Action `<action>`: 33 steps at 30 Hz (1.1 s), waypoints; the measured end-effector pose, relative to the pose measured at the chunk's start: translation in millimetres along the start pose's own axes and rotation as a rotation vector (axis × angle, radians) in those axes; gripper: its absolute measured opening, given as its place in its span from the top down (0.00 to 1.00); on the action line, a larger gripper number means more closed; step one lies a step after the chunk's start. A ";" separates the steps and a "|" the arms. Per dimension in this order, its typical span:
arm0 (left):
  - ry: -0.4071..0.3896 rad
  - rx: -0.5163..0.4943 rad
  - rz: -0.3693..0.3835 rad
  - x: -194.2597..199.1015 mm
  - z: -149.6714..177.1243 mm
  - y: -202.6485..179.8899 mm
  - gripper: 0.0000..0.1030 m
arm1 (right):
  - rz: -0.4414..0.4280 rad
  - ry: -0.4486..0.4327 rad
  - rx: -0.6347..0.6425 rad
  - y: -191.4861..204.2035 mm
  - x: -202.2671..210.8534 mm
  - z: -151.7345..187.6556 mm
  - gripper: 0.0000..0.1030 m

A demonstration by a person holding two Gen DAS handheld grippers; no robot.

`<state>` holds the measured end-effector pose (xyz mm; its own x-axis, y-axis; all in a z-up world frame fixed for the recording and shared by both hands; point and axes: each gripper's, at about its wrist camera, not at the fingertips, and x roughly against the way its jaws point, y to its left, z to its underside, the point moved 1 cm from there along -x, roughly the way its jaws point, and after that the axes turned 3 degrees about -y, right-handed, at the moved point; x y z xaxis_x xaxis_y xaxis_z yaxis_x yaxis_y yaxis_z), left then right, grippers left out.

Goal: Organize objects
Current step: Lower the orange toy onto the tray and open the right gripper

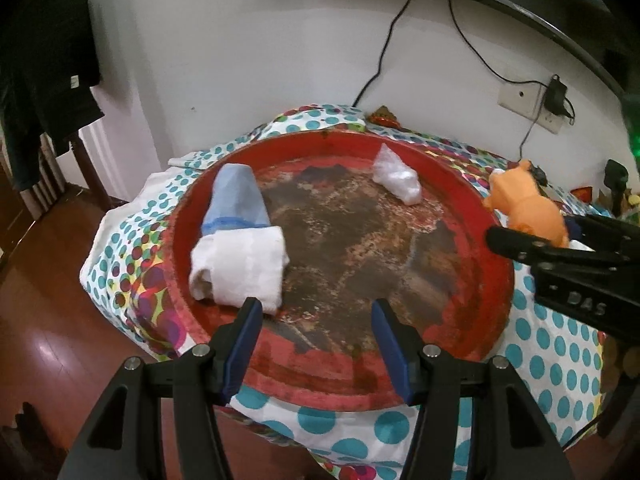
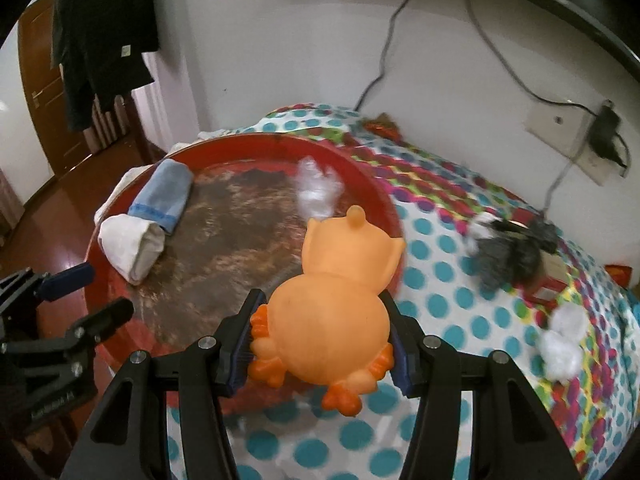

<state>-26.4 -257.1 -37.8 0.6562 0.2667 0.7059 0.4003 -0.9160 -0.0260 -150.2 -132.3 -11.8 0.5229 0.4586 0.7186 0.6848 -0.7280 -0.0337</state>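
A round red tray (image 1: 496, 240) (image 2: 372, 184) lies on the dotted cloth. In it lie a rolled white cloth (image 1: 240, 268) (image 2: 130, 246), a rolled blue cloth (image 1: 236, 196) (image 2: 164, 194) and a crumpled clear plastic bag (image 1: 398, 178) (image 2: 316, 190). My right gripper (image 2: 322, 320) (image 1: 520, 240) is shut on an orange rubber animal toy (image 2: 336, 320) (image 1: 524, 204), held over the tray's right rim. My left gripper (image 1: 316, 316) (image 2: 84, 288) stands open over the tray's near edge, nothing between its fingers, just right of the white roll.
On the dotted cloth (image 2: 440, 280) right of the tray lie a dark grey fluffy thing (image 2: 508, 252), white cotton balls (image 2: 560, 340) and a red box (image 2: 552, 280). Cables run down the white wall to a socket (image 2: 600, 136). Wooden floor (image 1: 48, 320) lies at left.
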 end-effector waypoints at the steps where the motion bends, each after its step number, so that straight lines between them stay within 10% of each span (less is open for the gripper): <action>1: 0.000 0.003 -0.005 -0.3 -0.1 1.5 0.44 | -0.001 0.004 0.004 3.9 -4.6 -2.4 0.50; 33: -0.007 -0.013 -0.037 -5.6 0.6 5.3 0.44 | 0.038 0.134 0.011 20.0 -92.1 -17.3 0.46</action>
<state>-27.6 -263.3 -42.3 0.6455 0.3026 0.7013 0.4158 -0.9094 0.0096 -193.4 -197.9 -66.6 0.4763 0.3583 0.8030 0.6717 -0.7375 -0.0693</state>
